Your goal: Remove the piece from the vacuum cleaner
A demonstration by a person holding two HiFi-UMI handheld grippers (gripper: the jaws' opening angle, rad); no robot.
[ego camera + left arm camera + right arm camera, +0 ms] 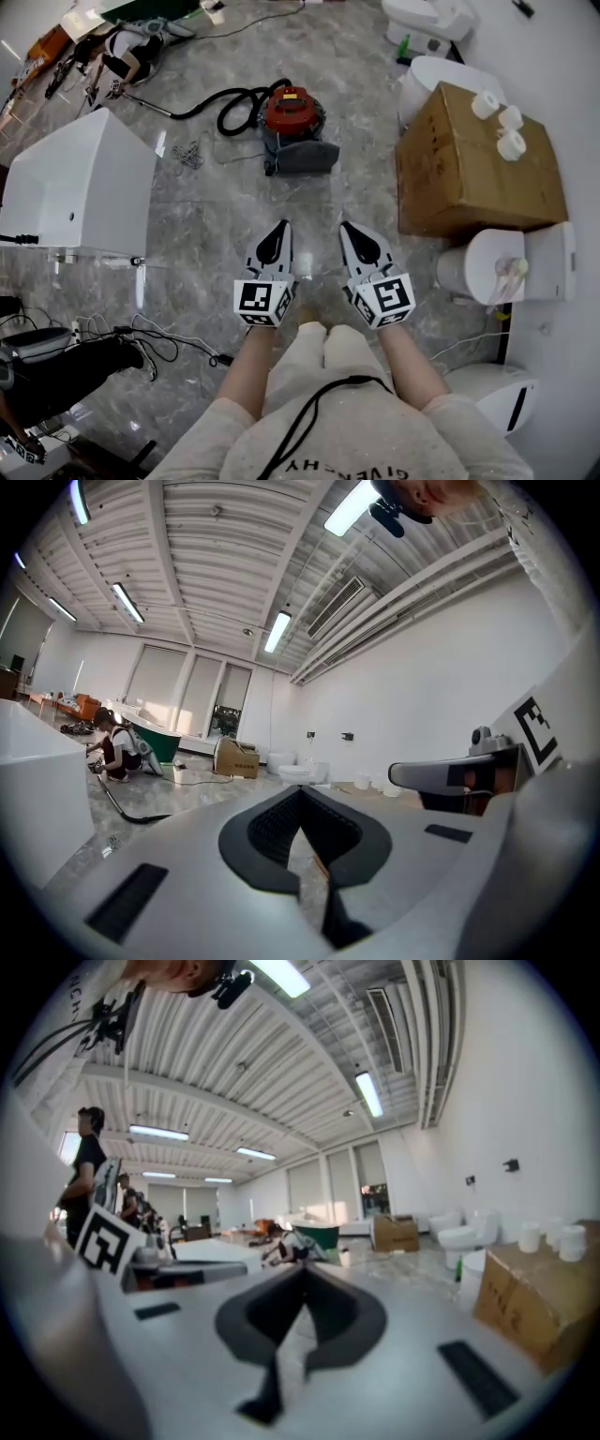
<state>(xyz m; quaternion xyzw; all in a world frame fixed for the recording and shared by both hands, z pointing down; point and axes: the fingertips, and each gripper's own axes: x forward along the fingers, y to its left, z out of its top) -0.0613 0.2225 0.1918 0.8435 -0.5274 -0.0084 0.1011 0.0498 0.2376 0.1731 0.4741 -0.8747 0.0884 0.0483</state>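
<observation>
The vacuum cleaner [293,127], red on top with a grey base, sits on the marble floor ahead, its black hose [225,103] curling off to the left. Both grippers are held side by side well short of it, pointing toward it. My left gripper [279,228] is shut with nothing between its jaws, and so is my right gripper [348,230]. In the left gripper view the left gripper [302,794] has its dark pads meeting at the tip; the right gripper view shows the right gripper [302,1277] the same way. The vacuum is hidden in both gripper views.
A large cardboard box [473,169] with paper rolls [499,117] on it stands at the right, beside a toilet [506,264]. A white tub-like unit [80,187] is at the left. Cables [150,333] lie on the floor near my left side. A person [117,752] crouches far off.
</observation>
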